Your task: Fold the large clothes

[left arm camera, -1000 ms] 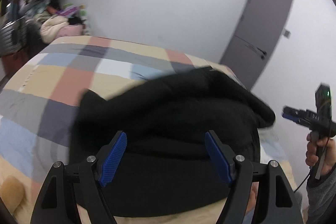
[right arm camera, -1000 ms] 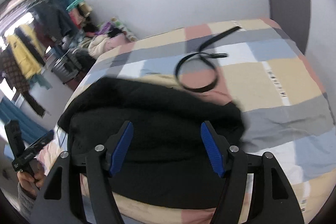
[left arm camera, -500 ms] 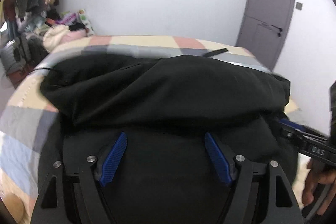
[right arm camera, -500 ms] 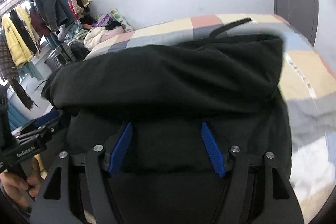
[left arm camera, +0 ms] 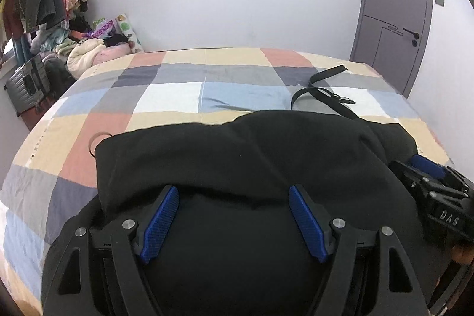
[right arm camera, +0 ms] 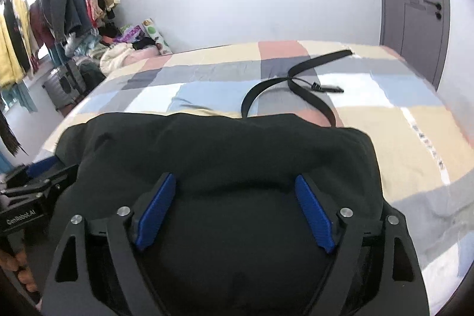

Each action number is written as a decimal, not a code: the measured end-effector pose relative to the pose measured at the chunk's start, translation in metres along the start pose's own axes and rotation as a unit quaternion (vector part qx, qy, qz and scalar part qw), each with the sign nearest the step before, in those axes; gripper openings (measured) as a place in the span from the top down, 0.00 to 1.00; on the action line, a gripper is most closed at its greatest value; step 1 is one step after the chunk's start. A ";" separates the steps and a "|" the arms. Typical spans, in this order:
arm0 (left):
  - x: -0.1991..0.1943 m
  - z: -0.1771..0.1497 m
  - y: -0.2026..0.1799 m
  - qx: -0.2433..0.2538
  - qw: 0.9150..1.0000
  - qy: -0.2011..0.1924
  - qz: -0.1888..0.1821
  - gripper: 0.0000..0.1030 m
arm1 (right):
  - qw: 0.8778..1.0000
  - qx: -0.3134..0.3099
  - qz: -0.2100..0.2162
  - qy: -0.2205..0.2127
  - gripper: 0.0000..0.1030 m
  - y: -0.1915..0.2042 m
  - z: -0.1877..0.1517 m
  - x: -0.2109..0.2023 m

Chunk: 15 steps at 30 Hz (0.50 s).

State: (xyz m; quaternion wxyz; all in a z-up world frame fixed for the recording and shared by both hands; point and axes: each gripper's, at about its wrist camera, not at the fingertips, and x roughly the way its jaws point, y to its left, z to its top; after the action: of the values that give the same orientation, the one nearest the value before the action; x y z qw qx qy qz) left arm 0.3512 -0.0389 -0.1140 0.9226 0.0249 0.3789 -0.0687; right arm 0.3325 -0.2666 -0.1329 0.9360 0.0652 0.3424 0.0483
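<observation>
A black garment [left arm camera: 237, 150] [right arm camera: 222, 144] lies bunched at the near edge of a bed with a checked cover [left arm camera: 177, 96] [right arm camera: 414, 123], its upper layer folded over towards me. My left gripper [left arm camera: 233, 188] sits at its left half, jaws wide, with thick black fabric filling the gap between the blue pads. My right gripper [right arm camera: 234, 176] is at the right half, and its jaws are opening, fabric still lying between them. Each gripper also shows in the other's view: the right gripper [left arm camera: 429, 185] and the left gripper [right arm camera: 35, 182].
A black belt [left arm camera: 320, 92] [right arm camera: 296, 85] lies looped on the cover just beyond the garment. A thin ring [left arm camera: 94, 141] sits by the garment's left corner. Hung clothes [right arm camera: 44, 14], a clothes pile [left arm camera: 89, 52] and a suitcase [left arm camera: 26, 82] stand left; a grey door [left arm camera: 391, 19] is at the right.
Both grippers moved forward and down with the black garment, which was held up in front and now lies lower on the bed. The right jaws have spread wider.
</observation>
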 end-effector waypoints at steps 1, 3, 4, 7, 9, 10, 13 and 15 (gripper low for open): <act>0.007 0.002 0.001 0.002 1.000 0.001 0.003 0.26 | 1.000 -0.005 -0.002 0.001 0.18 0.001 0.002 0.005; 0.023 0.009 0.005 0.004 1.000 0.003 0.010 0.25 | 1.000 -0.007 0.002 0.009 0.16 0.001 0.007 0.019; 0.028 0.011 0.008 0.000 1.000 0.003 0.012 0.25 | 1.000 -0.005 0.005 0.014 0.16 -0.001 0.009 0.025; 0.043 0.012 0.014 -0.012 1.000 0.004 0.013 0.24 | 0.999 0.003 0.012 0.033 0.13 -0.003 0.014 0.048; 0.050 0.011 0.020 -0.021 1.000 0.008 0.010 0.21 | 0.998 0.001 0.008 0.059 0.12 -0.003 0.014 0.061; 0.051 0.010 0.022 -0.024 1.000 0.008 0.009 0.19 | 0.998 -0.001 0.007 0.065 0.11 -0.002 0.014 0.064; 0.060 0.006 0.025 -0.024 1.000 0.006 0.016 0.18 | 0.998 -0.013 0.001 0.069 0.11 0.003 0.010 0.070; 0.061 0.004 0.020 -0.018 1.000 0.001 0.025 0.18 | 0.997 -0.021 -0.003 0.068 0.10 0.004 0.006 0.074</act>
State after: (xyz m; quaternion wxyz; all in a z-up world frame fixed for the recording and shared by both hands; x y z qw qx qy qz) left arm 0.3997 -0.0257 -0.1546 0.9240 0.0177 0.3801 -0.0390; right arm 0.3925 -0.2529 -0.1748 0.9120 0.0412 0.4042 0.0569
